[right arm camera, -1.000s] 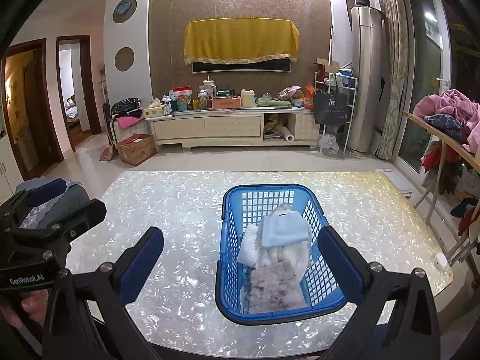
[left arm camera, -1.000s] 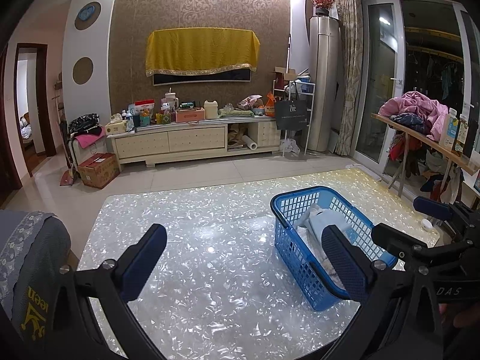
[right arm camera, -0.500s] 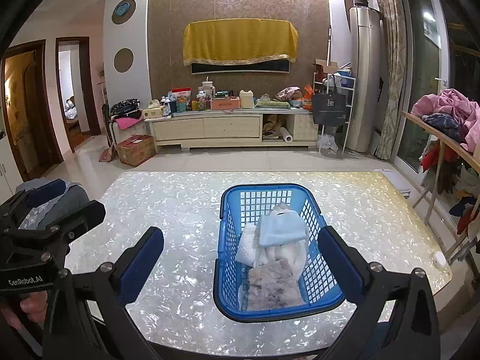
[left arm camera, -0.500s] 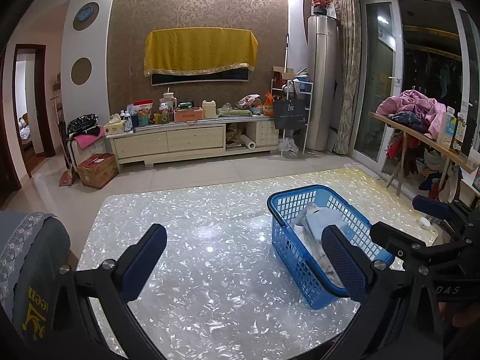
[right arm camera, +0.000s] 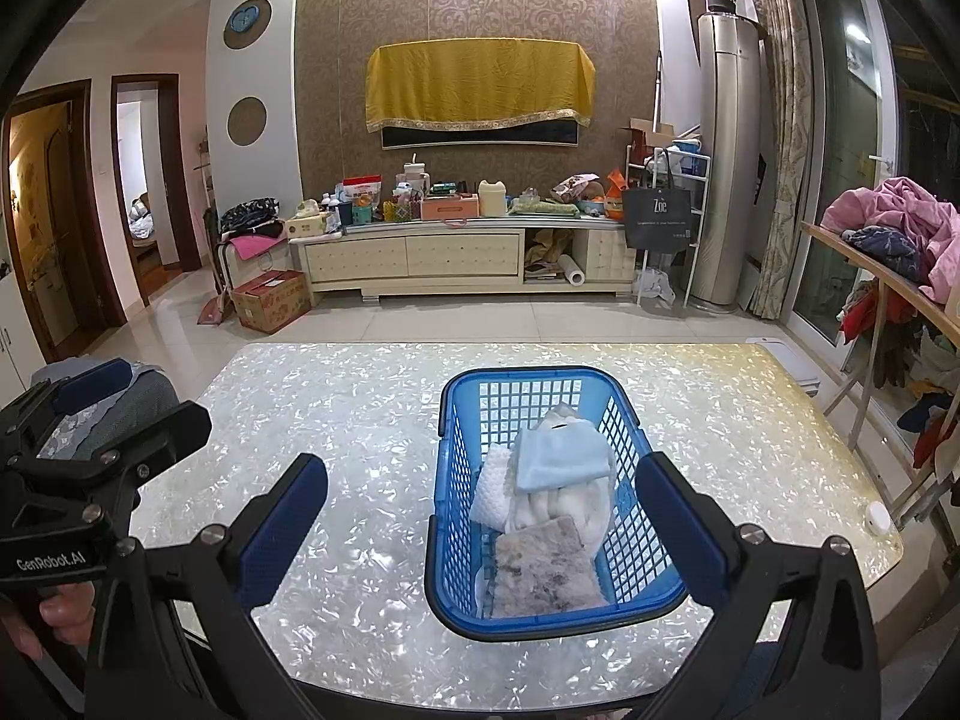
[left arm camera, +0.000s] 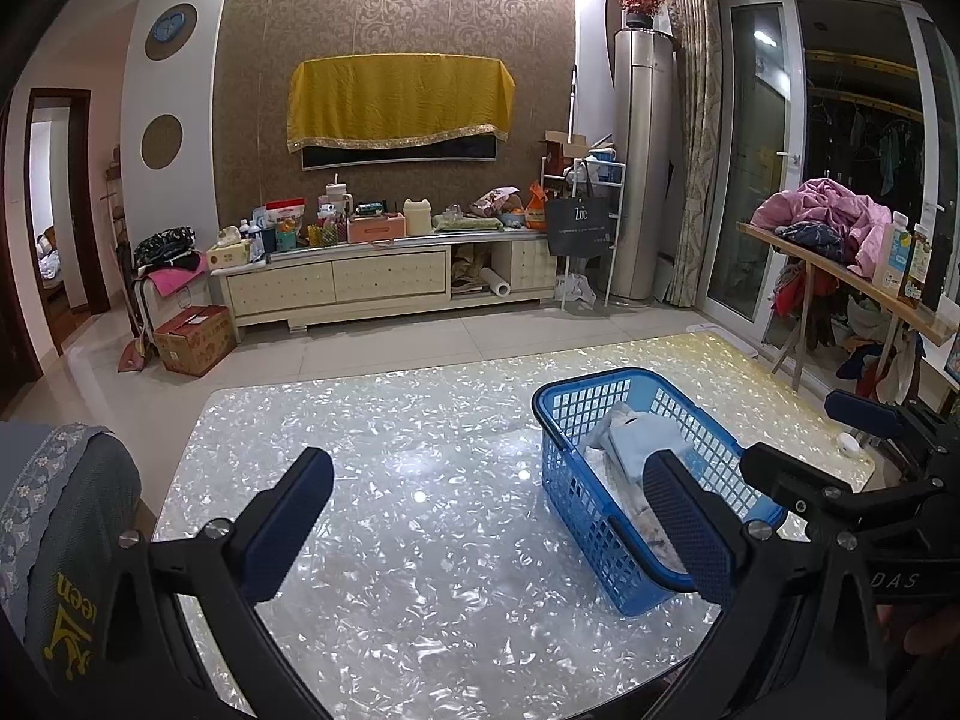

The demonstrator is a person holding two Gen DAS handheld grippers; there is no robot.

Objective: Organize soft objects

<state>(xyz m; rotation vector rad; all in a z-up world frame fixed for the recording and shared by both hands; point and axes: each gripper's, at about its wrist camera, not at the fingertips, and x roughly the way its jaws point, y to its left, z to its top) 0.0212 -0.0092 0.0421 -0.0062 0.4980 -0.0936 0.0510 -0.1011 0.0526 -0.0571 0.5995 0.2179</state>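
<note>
A blue plastic basket (right arm camera: 447, 510) stands on the pearly white table (right arm camera: 360, 420). It holds folded soft cloths: a light blue one (right arm camera: 561, 456) on top, white ones (right arm camera: 498, 486) under it, and a grey mottled one (right arm camera: 543, 570) at the near end. The basket also shows in the left wrist view (left arm camera: 576, 498). My right gripper (right arm camera: 480, 516) is open and empty, hovering over the basket's near left side. My left gripper (left arm camera: 489, 516) is open and empty above the bare table, left of the basket.
A grey-blue padded chair back (left arm camera: 66, 516) stands at the table's left edge. A small white round object (right arm camera: 877, 519) lies near the table's right corner. A side bench with piled clothes (right arm camera: 900, 228) stands at the right. A cluttered TV cabinet (right arm camera: 462, 252) lines the far wall.
Both grippers stay open and nearly still. The views have drifted very slightly, and the basket sits a touch further left in each.
</note>
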